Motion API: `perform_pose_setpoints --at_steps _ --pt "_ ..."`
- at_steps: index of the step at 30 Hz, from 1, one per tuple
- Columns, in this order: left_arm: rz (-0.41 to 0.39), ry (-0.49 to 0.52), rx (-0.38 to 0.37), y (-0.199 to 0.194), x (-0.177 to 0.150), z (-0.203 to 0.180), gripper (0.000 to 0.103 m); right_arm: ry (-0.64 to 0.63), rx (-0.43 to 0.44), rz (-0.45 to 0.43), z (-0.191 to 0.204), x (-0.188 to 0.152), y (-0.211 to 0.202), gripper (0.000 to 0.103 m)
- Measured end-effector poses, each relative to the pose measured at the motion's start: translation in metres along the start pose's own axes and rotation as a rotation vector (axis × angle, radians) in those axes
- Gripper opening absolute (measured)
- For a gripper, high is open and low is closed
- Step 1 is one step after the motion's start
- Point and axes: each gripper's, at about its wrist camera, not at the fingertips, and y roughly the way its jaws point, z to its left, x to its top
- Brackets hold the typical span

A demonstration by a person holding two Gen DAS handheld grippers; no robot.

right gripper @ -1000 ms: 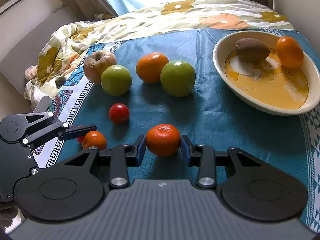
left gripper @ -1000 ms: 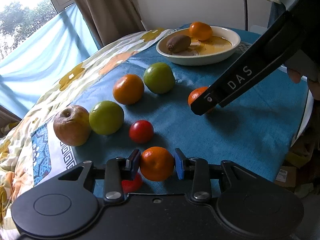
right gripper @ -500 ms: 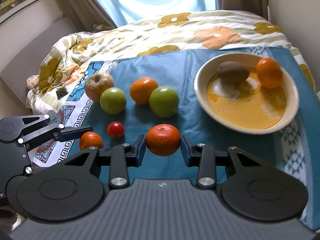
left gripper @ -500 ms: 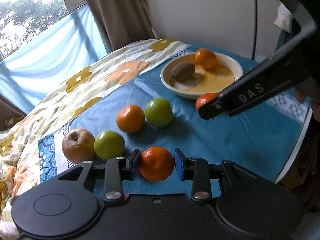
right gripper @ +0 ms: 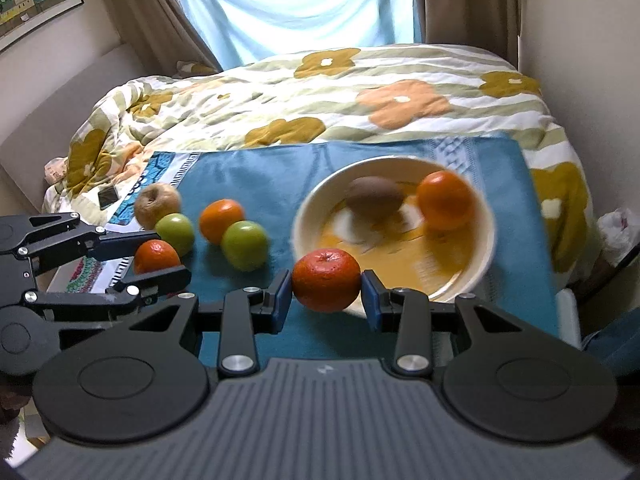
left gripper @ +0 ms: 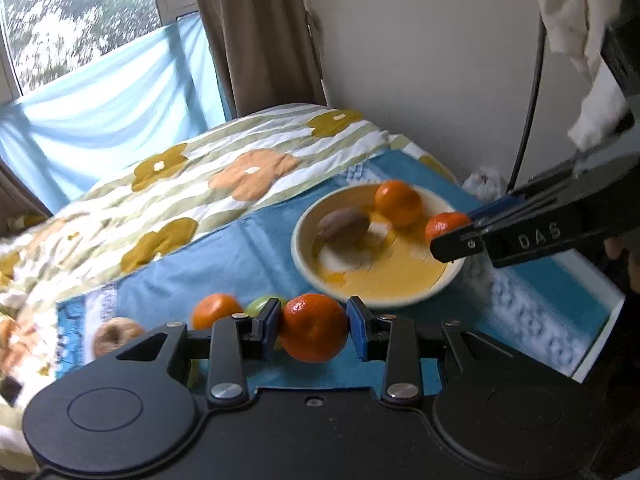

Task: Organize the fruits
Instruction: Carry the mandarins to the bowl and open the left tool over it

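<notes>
My left gripper (left gripper: 313, 328) is shut on a mandarin (left gripper: 313, 327) and holds it in the air, short of the bowl (left gripper: 306, 264). My right gripper (right gripper: 326, 286) is shut on another mandarin (right gripper: 326, 285) above the near rim of the cream bowl (right gripper: 486, 248). It also shows in the left wrist view (left gripper: 450, 236) over the bowl's right side. The bowl holds a kiwi (right gripper: 374, 196) and an orange (right gripper: 446, 200). The left gripper shows in the right wrist view (right gripper: 156, 254) with its mandarin (right gripper: 156, 256).
On the blue cloth (right gripper: 256, 172) lie a brown apple (right gripper: 157, 205), two green apples (right gripper: 176, 232) (right gripper: 245, 245) and an orange (right gripper: 221, 220). A flowered quilt (right gripper: 340, 100) covers the bed behind. The wall stands at the right.
Both grippers have risen and moved toward the bowl with their mandarins. The right one now hangs over the bowl's rim. The red tomato has dropped out of sight.
</notes>
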Motion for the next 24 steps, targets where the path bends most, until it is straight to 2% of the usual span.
perform_pose_setpoints --at_steps 12,24 --pt "0.034 -0.077 -0.017 0.059 0.046 -0.053 0.040 -0.025 -0.007 0.021 -0.084 0.022 0.012 0.052" --pt "0.158 -0.123 -0.066 0.136 0.053 -0.083 0.040 -0.002 0.006 0.054 -0.133 0.026 0.044 0.052"
